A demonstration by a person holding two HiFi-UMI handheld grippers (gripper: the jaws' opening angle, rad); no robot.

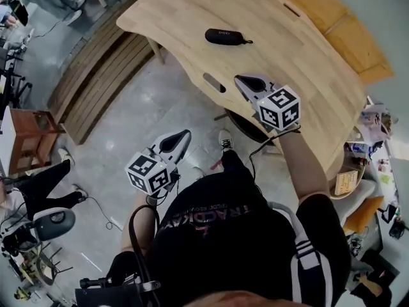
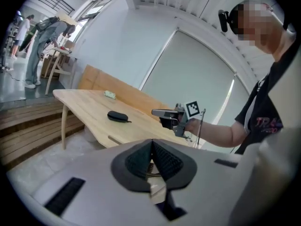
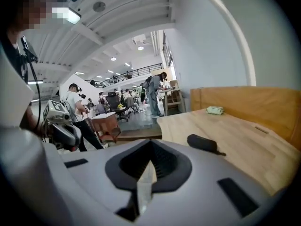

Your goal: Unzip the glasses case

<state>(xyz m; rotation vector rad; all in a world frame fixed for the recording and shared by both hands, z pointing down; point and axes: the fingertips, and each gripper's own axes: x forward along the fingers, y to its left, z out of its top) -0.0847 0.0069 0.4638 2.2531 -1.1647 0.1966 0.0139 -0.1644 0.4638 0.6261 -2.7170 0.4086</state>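
The black glasses case (image 1: pixel 225 36) lies zipped on the far part of the light wooden table (image 1: pixel 300 62); it also shows as the case (image 2: pixel 117 116) in the left gripper view and the case (image 3: pixel 201 142) in the right gripper view. My right gripper (image 1: pixel 241 80) hovers over the table's near edge, well short of the case, jaws shut on nothing (image 3: pixel 150 147). Lower down and off the table, my left gripper (image 1: pixel 185 134) hangs above the floor, also shut and empty (image 2: pixel 151 142). Neither gripper touches the case.
A small green object (image 3: pixel 215 110) rests at the table's far end. Wooden steps (image 1: pixel 96 75) run along the left of the table, with a brown side table (image 1: pixel 29 139) beyond. Cluttered shelves (image 1: pixel 370 152) stand at the right. People work in the background (image 2: pixel 40 46).
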